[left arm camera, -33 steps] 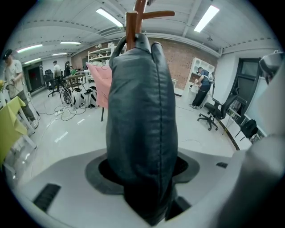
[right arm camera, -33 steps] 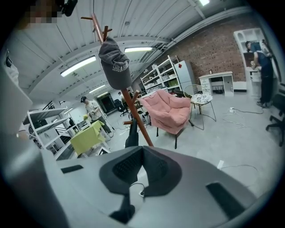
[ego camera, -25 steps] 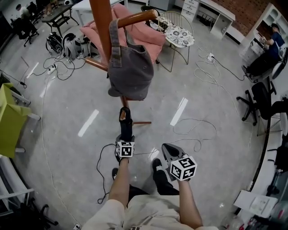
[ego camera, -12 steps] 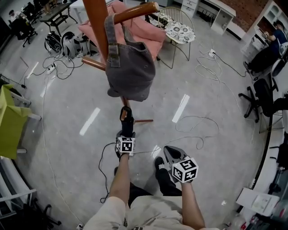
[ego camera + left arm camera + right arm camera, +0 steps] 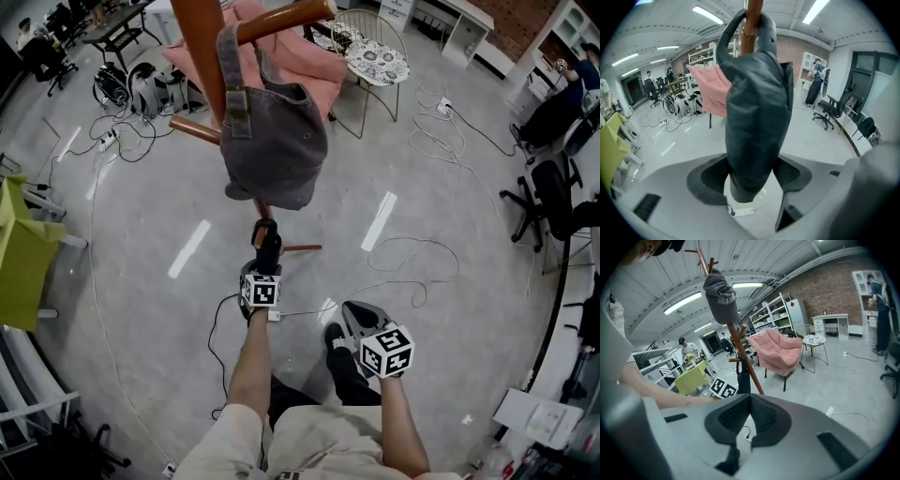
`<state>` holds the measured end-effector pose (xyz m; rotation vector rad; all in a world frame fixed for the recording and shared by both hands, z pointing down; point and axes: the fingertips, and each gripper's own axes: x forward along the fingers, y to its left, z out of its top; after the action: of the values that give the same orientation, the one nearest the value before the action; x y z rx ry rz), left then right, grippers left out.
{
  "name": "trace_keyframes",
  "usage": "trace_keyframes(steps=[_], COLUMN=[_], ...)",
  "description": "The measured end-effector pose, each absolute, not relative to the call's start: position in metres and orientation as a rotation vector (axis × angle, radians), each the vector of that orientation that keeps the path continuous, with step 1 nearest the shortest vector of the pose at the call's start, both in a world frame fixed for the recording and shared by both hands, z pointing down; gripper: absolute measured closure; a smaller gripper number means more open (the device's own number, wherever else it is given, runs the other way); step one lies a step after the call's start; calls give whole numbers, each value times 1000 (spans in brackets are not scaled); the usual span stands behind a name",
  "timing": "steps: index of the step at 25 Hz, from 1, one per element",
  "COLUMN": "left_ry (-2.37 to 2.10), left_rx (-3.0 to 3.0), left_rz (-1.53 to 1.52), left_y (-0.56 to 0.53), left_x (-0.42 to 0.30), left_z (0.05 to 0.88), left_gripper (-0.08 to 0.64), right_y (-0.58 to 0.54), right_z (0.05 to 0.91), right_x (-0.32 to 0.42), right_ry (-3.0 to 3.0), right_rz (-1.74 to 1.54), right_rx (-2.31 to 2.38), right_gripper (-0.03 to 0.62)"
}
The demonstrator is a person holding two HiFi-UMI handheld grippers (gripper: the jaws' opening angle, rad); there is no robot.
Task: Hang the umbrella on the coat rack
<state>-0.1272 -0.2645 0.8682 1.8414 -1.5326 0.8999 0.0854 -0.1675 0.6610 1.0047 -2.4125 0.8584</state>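
The left tool (image 5: 751, 176) has its jaws spread wide, and they have just been opening. The folded umbrella (image 5: 757, 117) hangs between them, and the pads (image 5: 708, 177) flank its lower end without clamping it. Whether either pad brushes the fabric cannot be told. The umbrella is dark and hangs upright, its top looped round a low peg (image 5: 732, 360) on the rack (image 5: 202, 47). Its weight is on the peg, not on the tool. Below its tip a white power strip (image 5: 743, 212) lies on the floor (image 5: 141, 234).

The right tool (image 5: 749, 401) is closed, its tips meeting with nothing between them. In the head view it is held low and to the right of the left tool, well apart from the umbrella.

Higher on the rack a grey cap (image 5: 277, 141) hangs from a longer peg. Beyond the rack stands a pink armchair (image 5: 780, 352), and cables trail over the glossy floor.
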Motion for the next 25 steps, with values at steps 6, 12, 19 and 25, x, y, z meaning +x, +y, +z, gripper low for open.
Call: trace_keyframes(steps=[6, 12, 19, 25], left_ry=[-1628, -1694, -1742, -1789], left_rx=[1876, 1895, 1918, 1977], left_rz=[855, 803, 704, 527], left_y=[-275, -262, -220, -203], left_x=[-145, -154, -141, -122], left_z=[839, 809, 750, 675], left_gripper=[293, 293, 293, 293], right_y=[-166, -170, -187, -206], right_z=[658, 655, 633, 615], right_x=[77, 63, 38, 20], right_ry=[-2420, -2448, -2529, -2589], right_rz=[846, 841, 803, 762], right_rx=[990, 966, 944, 920], right_gripper=[588, 588, 588, 588])
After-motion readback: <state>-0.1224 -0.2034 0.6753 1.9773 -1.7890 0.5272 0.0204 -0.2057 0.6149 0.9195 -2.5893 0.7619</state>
